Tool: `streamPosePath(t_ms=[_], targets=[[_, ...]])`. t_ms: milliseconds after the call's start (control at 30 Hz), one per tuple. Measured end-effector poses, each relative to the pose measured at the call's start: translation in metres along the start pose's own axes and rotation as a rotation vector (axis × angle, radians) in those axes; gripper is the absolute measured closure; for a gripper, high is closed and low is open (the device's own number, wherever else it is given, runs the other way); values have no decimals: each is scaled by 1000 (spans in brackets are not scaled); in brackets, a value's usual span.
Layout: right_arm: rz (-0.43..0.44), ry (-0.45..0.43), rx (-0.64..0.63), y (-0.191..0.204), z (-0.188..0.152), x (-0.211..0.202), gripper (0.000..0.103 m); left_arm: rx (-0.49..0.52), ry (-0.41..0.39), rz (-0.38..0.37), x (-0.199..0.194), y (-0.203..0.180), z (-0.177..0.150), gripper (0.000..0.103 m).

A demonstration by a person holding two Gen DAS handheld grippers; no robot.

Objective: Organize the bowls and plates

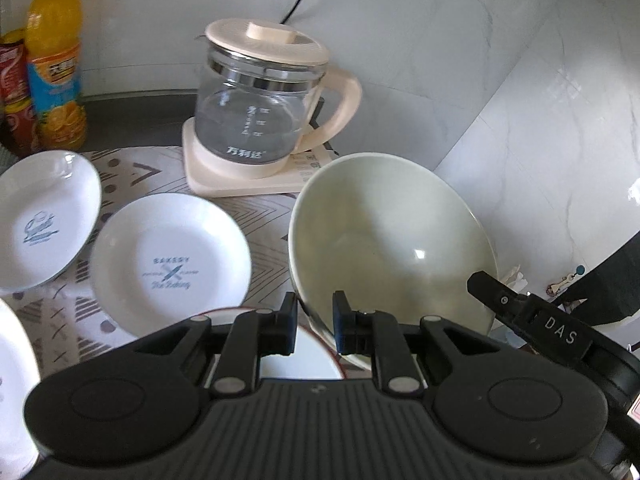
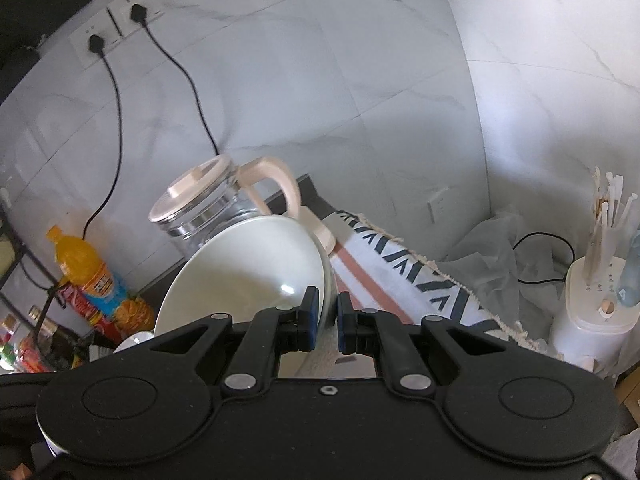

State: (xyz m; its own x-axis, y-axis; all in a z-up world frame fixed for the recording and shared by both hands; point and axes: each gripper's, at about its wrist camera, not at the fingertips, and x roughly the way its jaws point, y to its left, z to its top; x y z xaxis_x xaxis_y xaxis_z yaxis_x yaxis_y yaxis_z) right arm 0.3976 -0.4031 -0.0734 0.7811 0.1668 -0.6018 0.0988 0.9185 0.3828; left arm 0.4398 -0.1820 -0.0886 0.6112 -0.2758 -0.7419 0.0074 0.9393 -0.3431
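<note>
A pale green bowl (image 1: 384, 240) hangs tilted above the counter, its inside facing the left wrist camera. My left gripper (image 1: 316, 316) is shut on its near rim, one finger inside and one outside. My right gripper (image 2: 328, 316) is shut on the rim of the same bowl (image 2: 248, 272); one of its black fingers (image 1: 484, 284) shows at the bowl's right edge. Two white printed plates (image 1: 170, 264) (image 1: 44, 220) lie on the patterned cloth (image 1: 264, 216) to the left. A red-rimmed plate (image 1: 304, 360) sits under the left gripper, mostly hidden.
A glass kettle (image 1: 260, 96) with a cream lid stands on its base behind the bowl, near the tiled wall. An orange drink bottle (image 1: 54, 60) and a red can (image 1: 14, 92) stand at the far left. Another white plate's edge (image 1: 12, 360) shows at the left. A white utensil holder (image 2: 592, 300) is at the right.
</note>
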Motion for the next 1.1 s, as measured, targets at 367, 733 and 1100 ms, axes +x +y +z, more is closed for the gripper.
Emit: streamPosePath(t_ms=[367,733,1100], targets=[[40,33,-32,19,-22,-14,94,-40,-12,38,-27,24,-25,87],[65,86,-52,31,-47,-14,94,-85,2,78,-37,47,-49,87],[64,111,-83,39,-61,-14,94,-96,12,93,-40,57,-62,87]])
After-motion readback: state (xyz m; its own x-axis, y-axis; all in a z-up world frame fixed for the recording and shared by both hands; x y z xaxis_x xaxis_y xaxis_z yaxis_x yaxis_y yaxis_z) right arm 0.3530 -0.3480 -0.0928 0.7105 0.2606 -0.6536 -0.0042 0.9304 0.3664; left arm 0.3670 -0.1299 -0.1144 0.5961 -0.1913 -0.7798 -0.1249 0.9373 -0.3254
